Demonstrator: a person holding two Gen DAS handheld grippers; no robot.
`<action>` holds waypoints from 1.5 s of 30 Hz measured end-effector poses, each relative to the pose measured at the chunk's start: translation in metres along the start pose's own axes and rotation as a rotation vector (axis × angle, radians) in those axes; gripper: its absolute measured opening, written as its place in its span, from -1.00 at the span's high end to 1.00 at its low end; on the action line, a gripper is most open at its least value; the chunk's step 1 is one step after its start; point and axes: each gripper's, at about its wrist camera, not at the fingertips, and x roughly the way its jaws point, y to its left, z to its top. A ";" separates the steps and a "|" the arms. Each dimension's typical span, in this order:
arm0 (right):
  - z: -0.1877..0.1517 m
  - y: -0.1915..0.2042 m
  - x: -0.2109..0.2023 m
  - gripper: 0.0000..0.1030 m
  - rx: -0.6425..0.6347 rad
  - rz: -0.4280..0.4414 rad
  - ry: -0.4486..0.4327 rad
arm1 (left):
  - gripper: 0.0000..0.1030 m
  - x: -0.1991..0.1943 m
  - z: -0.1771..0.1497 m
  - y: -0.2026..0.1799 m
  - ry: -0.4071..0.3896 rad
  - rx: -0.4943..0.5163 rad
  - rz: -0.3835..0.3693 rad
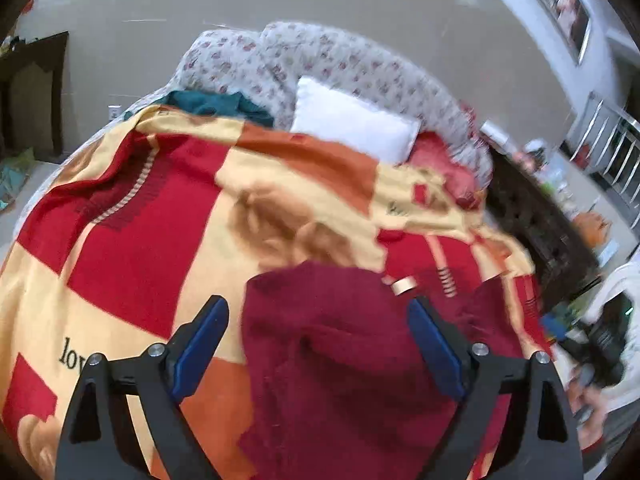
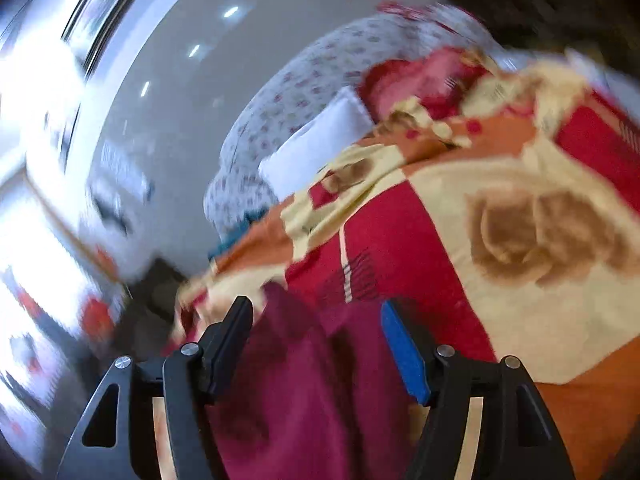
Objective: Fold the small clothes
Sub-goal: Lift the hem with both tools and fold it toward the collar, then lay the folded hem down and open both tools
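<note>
A dark maroon garment (image 1: pixel 340 360) lies on a red, orange and cream patterned blanket (image 1: pixel 132 248) that covers a bed. My left gripper (image 1: pixel 318 308) is open, its blue-padded fingers standing wide apart above the garment, holding nothing. In the right wrist view the same maroon garment (image 2: pixel 296 380) lies bunched below my right gripper (image 2: pixel 316 312), which is open and empty too. That view is blurred by motion. The garment's far edges look folded over; its shape is hard to tell.
A white pillow (image 1: pixel 352 120) and floral bedding (image 1: pixel 320 56) lie at the bed's far end, with a teal cloth (image 1: pixel 216 104) beside them. A dark wooden bed end (image 1: pixel 536 236) and cluttered furniture stand on the right. The blanket (image 2: pixel 520 216) spreads right of the garment.
</note>
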 end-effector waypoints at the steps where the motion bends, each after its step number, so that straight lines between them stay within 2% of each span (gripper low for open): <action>1: -0.004 0.010 0.003 -0.40 -0.053 -0.014 0.020 | -0.76 -0.001 0.001 -0.001 0.010 -0.002 0.002; 4: -0.015 0.034 0.027 -0.40 -0.183 -0.063 0.087 | -0.76 0.001 -0.002 -0.008 0.025 0.025 0.009; 8: -0.019 0.040 0.069 -0.38 -0.241 -0.107 0.143 | -0.76 0.015 -0.011 -0.014 0.054 0.084 0.049; 9: -0.019 0.040 0.082 -0.03 -0.253 -0.134 0.157 | -0.76 0.018 -0.013 -0.012 0.065 0.083 0.043; 11: -0.022 0.040 0.101 0.86 -0.289 -0.191 0.189 | -0.76 0.020 -0.017 -0.012 0.076 0.090 0.031; 12: -0.022 0.043 0.106 0.87 -0.317 -0.225 0.189 | -0.76 0.019 -0.018 -0.011 0.067 0.096 0.038; 14: -0.018 0.045 0.100 0.88 -0.339 -0.235 0.142 | -0.76 0.015 -0.017 -0.009 0.038 0.103 0.060; 16: -0.008 0.034 0.094 0.88 -0.309 -0.304 0.097 | -0.76 0.012 -0.015 -0.004 0.017 0.088 0.065; 19: -0.008 0.009 0.109 0.86 -0.234 -0.354 0.168 | -0.76 0.009 -0.015 0.005 0.019 0.045 0.063; 21: -0.012 0.006 0.108 0.74 -0.232 -0.370 0.181 | -0.76 0.009 -0.019 0.007 0.018 0.051 0.078; 22: -0.012 0.008 0.102 0.68 -0.220 -0.367 0.160 | -0.76 0.009 -0.021 0.006 0.020 0.062 0.083; 24: -0.010 0.017 0.084 0.37 -0.202 -0.342 0.104 | -0.76 0.011 -0.027 0.001 0.031 0.108 0.098; 27: -0.015 0.049 0.064 0.13 -0.247 -0.233 0.077 | -0.76 0.020 -0.030 -0.007 0.034 0.139 0.135; 31: -0.033 0.087 0.074 0.13 -0.362 -0.182 0.137 | -0.76 0.040 -0.029 -0.015 0.047 0.146 0.167; 34: -0.041 0.091 0.090 0.13 -0.416 -0.258 0.143 | -0.76 0.062 -0.028 -0.016 0.065 0.155 0.247; 39: -0.024 0.046 0.106 0.13 -0.359 -0.410 0.132 | -0.76 0.094 -0.020 -0.008 0.070 0.150 0.320; 43: -0.019 0.013 0.135 0.13 -0.342 -0.463 0.235 | -0.83 0.108 -0.015 -0.002 0.064 0.130 0.345; 45: -0.020 0.004 0.145 0.09 -0.339 -0.502 0.248 | -0.84 0.107 -0.015 -0.002 0.062 0.128 0.350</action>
